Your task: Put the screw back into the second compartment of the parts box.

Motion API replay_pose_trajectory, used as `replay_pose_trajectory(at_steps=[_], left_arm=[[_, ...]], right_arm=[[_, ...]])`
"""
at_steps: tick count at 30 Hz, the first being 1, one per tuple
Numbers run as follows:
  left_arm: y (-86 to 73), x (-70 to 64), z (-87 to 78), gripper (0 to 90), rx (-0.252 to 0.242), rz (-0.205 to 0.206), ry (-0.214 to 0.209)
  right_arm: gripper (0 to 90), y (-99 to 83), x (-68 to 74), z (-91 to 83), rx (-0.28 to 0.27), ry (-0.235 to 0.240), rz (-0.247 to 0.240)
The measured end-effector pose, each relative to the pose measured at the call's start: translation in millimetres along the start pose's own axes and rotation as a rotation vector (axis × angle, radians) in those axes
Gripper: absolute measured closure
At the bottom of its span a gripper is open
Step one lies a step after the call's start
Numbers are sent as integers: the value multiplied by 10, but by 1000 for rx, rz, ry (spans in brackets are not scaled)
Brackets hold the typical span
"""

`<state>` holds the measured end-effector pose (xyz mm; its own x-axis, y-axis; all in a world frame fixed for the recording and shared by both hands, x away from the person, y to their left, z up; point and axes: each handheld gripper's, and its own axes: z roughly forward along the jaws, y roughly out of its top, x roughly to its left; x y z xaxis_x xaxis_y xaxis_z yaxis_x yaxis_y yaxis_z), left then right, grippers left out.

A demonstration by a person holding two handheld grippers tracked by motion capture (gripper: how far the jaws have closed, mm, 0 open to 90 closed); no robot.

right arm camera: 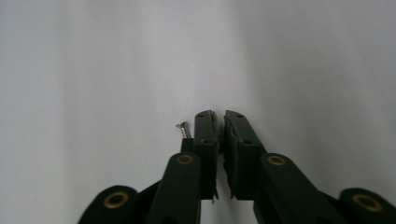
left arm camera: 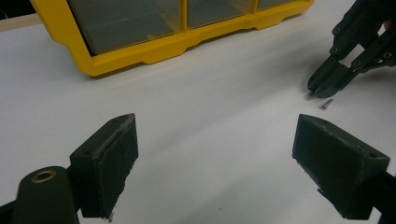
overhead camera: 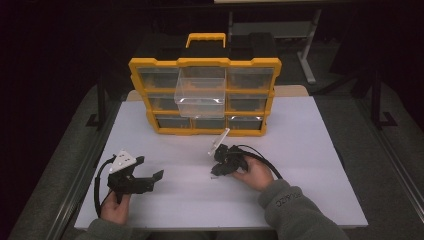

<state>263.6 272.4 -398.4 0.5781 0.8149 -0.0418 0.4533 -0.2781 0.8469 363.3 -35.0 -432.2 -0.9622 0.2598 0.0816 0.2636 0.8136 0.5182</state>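
A tiny silver screw (right arm camera: 183, 128) lies on the white table (overhead camera: 305, 150). My right gripper (right arm camera: 219, 114) is shut with nothing between its jaws, its tips resting on the table just beside the screw. In the high view, the right gripper (overhead camera: 216, 170) is at the table's middle, tilted down to the left. My left gripper (overhead camera: 150, 168) sits at the front left, wide open and holding nothing. In the left gripper view, the left gripper (left arm camera: 215, 122) faces the screw (left arm camera: 326, 104) and the right gripper's tips (left arm camera: 322, 91).
A yellow and black drawer organizer (overhead camera: 204, 62) with a carry handle stands at the back of the table. One clear drawer (overhead camera: 200, 92) in its middle column is pulled out toward me. The person's right hand (overhead camera: 255, 175) holds the right gripper.
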Motion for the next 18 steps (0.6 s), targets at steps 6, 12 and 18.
replay_pose_trajectory(at_steps=[6, 12, 18], left_arm=[[2, 0, -5, 139, 1, 3, -1], [2, 2, -8, 139, 0, 1, 0], [2, 4, -8, 139, 0, 0, 0]], right_arm=[[848, -1, -12, 2, -3, -2, 1], [851, 1, -4, -2, -3, -3, 2], [852, -13, -20, -34, -17, 7, 11]])
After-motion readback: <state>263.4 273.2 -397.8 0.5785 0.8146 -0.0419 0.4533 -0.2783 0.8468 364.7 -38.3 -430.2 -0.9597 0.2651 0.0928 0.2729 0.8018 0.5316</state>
